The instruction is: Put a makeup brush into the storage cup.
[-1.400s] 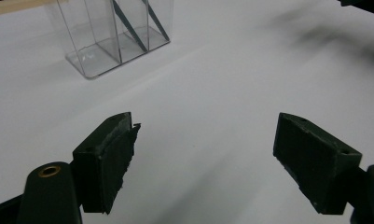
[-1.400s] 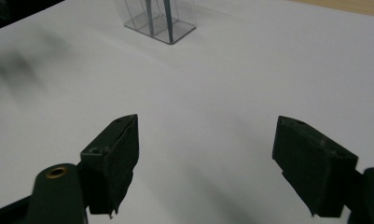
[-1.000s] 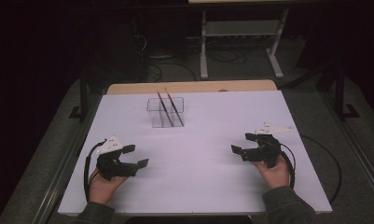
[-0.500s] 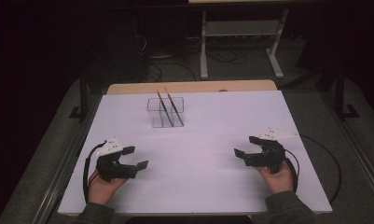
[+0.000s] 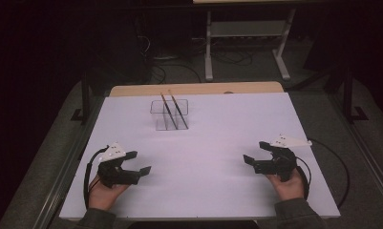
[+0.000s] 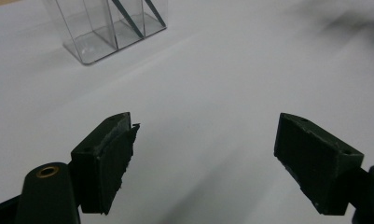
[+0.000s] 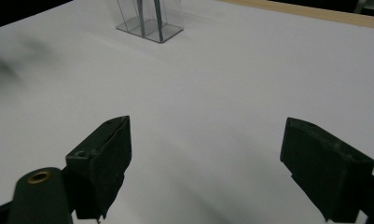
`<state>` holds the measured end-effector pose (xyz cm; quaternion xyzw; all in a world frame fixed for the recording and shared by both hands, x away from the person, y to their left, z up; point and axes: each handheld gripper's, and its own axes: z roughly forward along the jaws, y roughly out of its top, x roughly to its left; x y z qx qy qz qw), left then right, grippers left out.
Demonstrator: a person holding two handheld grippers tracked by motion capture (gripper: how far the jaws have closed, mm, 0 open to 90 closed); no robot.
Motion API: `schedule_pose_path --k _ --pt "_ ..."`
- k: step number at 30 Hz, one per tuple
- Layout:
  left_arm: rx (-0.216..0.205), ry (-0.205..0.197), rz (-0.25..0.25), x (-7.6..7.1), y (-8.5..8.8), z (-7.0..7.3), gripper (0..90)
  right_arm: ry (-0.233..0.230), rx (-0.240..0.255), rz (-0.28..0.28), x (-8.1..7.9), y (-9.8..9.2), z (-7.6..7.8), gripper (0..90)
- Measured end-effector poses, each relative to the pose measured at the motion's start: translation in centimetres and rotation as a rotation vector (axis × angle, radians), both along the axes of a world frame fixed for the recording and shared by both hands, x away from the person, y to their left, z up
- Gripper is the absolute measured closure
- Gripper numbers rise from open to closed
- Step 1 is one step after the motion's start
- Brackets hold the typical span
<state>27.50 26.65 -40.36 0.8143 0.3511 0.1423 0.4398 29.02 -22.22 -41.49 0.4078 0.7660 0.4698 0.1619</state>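
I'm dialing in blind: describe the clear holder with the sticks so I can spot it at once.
Start from the white table top and look to its far edge, left of centre. There stands a small clear plastic box with inner dividers, well beyond both tongs. Two thin dark sticks with orange-brown upper ends lean in it, jutting above the rim; nothing else stands on the sheet.

I hold my left gripper [image 5: 137, 163] low at the near left, palm under it, jaws spread wide with nothing between them, pointing inward. My right gripper [image 5: 256, 153] sits at the near right, aimed inward towards the left one, its jaws having just been opening and now wide apart, empty too
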Motion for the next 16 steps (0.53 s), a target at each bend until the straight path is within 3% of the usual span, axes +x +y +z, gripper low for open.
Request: schedule_pose_path --k 16 --pt "-0.026 0.012 -0.013 0.19 -0.16 -0.23 18.6 -0.001 -0.023 0.018 -0.35 0.3 -0.43 14.9"
